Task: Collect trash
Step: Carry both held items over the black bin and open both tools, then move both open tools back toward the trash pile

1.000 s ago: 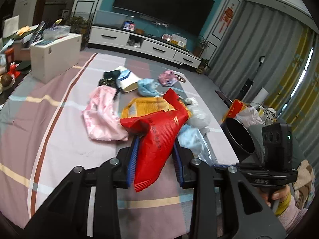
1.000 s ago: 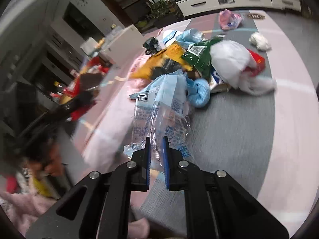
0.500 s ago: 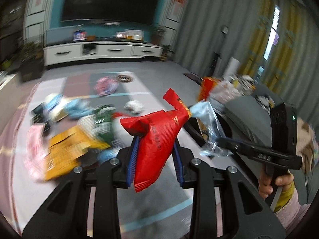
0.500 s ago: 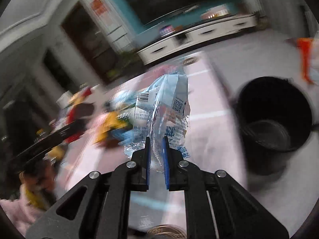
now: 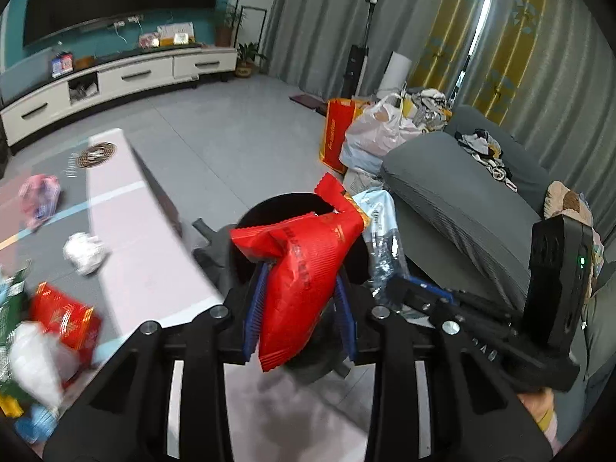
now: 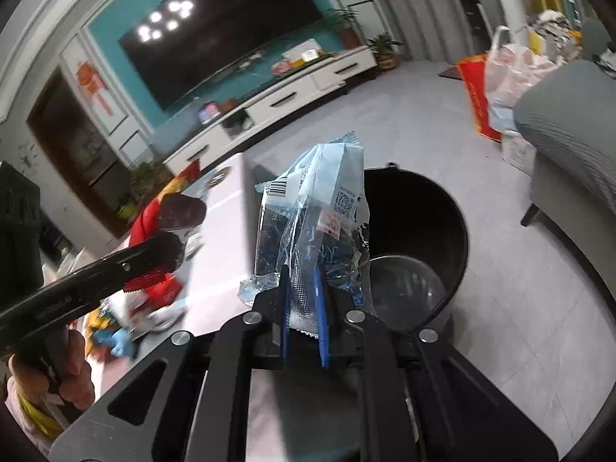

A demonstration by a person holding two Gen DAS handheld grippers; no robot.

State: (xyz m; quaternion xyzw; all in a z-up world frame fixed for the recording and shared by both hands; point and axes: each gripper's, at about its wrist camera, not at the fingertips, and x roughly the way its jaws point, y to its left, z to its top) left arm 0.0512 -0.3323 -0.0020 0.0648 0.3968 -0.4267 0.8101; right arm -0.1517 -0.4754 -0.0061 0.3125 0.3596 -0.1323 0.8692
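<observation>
My left gripper (image 5: 300, 300) is shut on a red snack wrapper (image 5: 304, 269) and holds it over the black bin (image 5: 285, 208), which stands on the floor beside the table. My right gripper (image 6: 304, 300) is shut on a clear blue plastic wrapper (image 6: 315, 208) and holds it at the near rim of the same bin (image 6: 431, 231). In the left wrist view the right gripper (image 5: 400, 288) shows to the right with the blue wrapper (image 5: 379, 231). In the right wrist view the left gripper (image 6: 169, 246) shows at the left with the red wrapper (image 6: 146, 223).
The table (image 5: 146, 246) carries more trash: a white crumpled wad (image 5: 82, 252), a red packet (image 5: 63, 319) and a pink bag (image 5: 38, 196). A grey sofa (image 5: 462, 200) stands right of the bin. Bags (image 5: 369, 134) sit on the floor behind it.
Both grippers swung right from the trash pile on the table to the black bin, each still holding its wrapper. The bin is now directly under them.
</observation>
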